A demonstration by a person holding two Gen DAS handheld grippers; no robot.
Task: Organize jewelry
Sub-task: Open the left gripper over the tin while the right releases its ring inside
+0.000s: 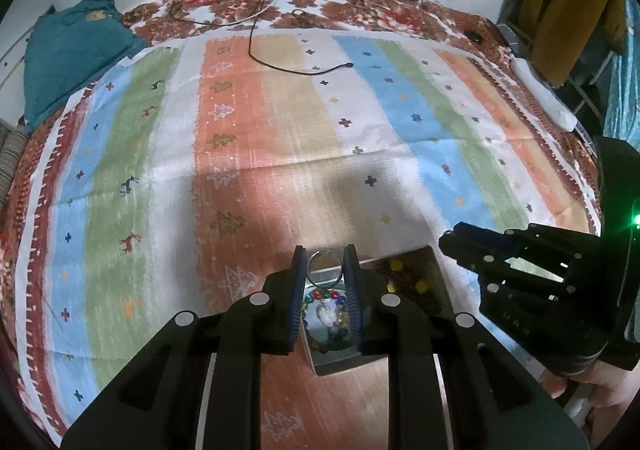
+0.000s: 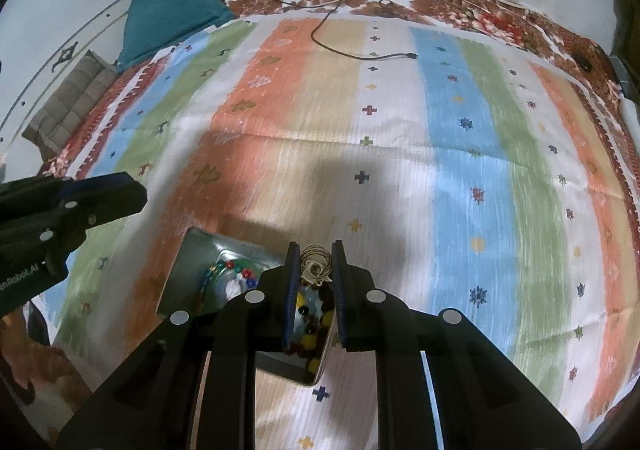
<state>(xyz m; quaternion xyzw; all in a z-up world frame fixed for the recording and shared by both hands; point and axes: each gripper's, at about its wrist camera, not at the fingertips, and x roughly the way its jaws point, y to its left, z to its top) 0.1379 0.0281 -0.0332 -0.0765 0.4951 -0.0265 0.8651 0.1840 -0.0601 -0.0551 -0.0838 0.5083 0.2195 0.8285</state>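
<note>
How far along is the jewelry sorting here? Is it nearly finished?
It looks close to finished. The metal tray already holds colorful bead jewelry on one side and dark and yellow beads on the other. In hand: the left gripper pinches a silver ring and the right gripper grips a gold piece, both over the tray. Only dropping these remains; no loose jewelry shows on the striped cloth.
</note>
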